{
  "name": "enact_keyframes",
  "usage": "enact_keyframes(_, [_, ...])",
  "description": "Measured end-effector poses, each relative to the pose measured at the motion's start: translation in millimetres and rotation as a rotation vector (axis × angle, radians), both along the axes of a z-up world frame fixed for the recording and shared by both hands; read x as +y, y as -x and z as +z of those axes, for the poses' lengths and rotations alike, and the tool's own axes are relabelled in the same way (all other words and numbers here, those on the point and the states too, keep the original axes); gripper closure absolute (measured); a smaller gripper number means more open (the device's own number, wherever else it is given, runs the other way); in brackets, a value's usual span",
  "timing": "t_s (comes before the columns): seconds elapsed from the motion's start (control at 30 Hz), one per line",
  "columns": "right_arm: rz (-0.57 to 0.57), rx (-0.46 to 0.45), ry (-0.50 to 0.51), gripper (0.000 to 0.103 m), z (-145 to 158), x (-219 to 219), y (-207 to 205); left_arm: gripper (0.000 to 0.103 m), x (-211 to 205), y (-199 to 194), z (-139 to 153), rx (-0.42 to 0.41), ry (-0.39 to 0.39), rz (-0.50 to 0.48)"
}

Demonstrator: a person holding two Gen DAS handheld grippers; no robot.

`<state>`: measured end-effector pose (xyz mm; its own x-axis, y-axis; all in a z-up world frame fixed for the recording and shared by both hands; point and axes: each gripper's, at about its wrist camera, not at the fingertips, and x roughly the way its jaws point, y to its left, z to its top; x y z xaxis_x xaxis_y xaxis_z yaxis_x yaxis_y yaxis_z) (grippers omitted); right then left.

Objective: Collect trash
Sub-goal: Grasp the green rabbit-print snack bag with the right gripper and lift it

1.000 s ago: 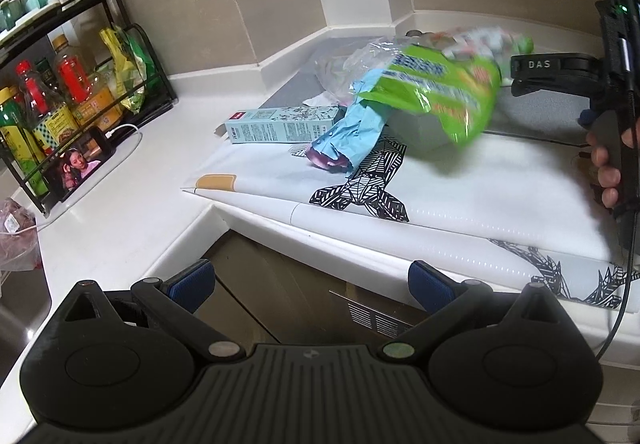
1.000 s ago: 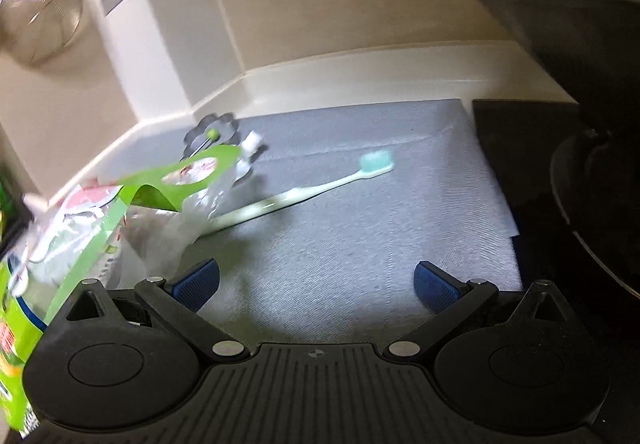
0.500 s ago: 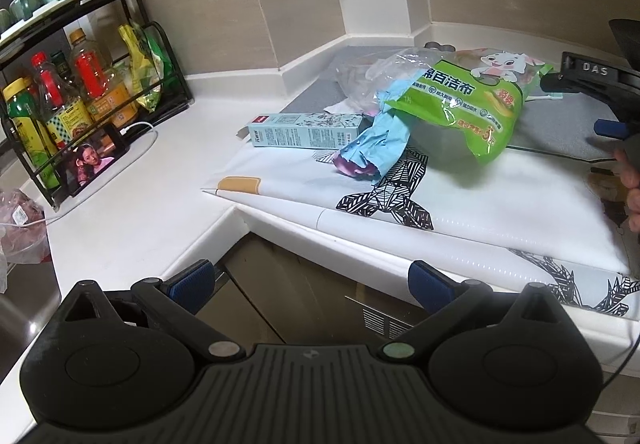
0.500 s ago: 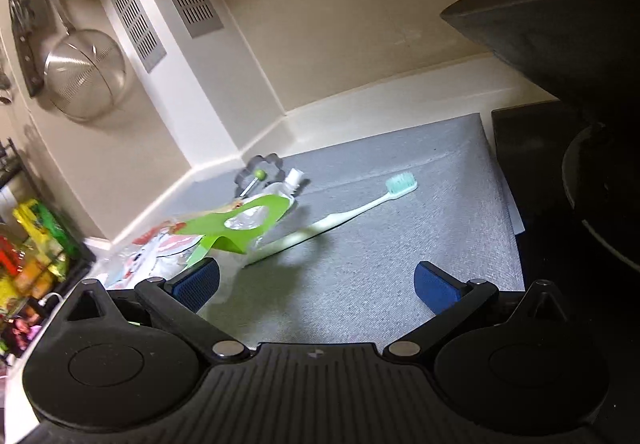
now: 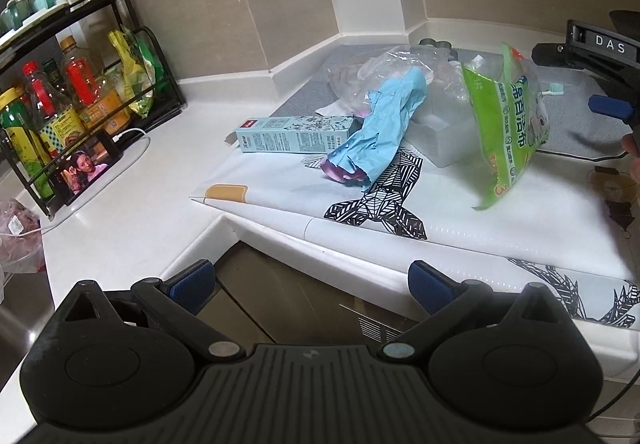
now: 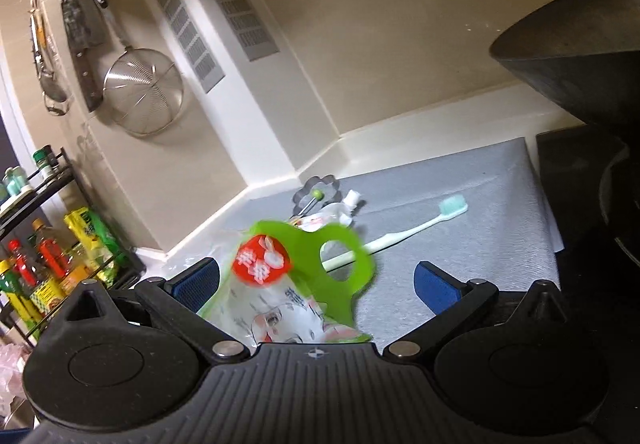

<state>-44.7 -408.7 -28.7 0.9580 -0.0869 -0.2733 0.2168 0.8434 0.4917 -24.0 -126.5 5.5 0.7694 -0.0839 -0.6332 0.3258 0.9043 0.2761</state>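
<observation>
Both claws spread wide, left gripper (image 5: 310,282) empty, right gripper (image 6: 316,280) around green bag (image 6: 304,284), perhaps not touching it.

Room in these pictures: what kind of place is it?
Most likely a home kitchen. A rack of sauce bottles stands on the white counter, a strainer and cleaver hang on the wall, and a dark wok sits at the right.

Beige tiled walls (image 5: 208,8), white counter (image 5: 132,204)
</observation>
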Motion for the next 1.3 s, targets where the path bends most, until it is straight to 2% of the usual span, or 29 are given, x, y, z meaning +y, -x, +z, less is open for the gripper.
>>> enact_keyframes(0.37, [0.021, 0.024, 0.018, 0.000, -3, 7, -4, 0.000, -2, -8, -6, 0.001, -0.010, 0.009])
enact_keyframes(0.57, [0.050, 0.050, 0.023, 0.000, -5, 12, -9, 0.000, 4, -9, -10, -0.011, 0.030, 0.018])
enact_keyframes(0.77, [0.079, 0.068, 0.056, 0.000, -6, 20, -11, 0.000, 5, -5, -30, 0.042, 0.019, 0.008])
enact_keyframes(0.9, [0.100, 0.038, 0.075, 0.000, -3, 25, -9, 0.000, 7, -1, -36, 0.044, 0.009, -0.002])
enact_keyframes(1.03, [0.091, -0.048, 0.161, 0.000, 3, 33, 1, 0.000, 14, 5, -35, 0.068, 0.030, -0.003])
enact_keyframes(1.1, [0.101, -0.061, 0.175, 0.000, 4, 34, 1, 0.000, 20, 8, -32, 0.065, 0.035, 0.002])
enact_keyframes(1.3, [0.055, 0.016, 0.164, 0.000, 11, 45, -9, 0.000, 40, 12, -24, 0.036, -0.009, 0.055])
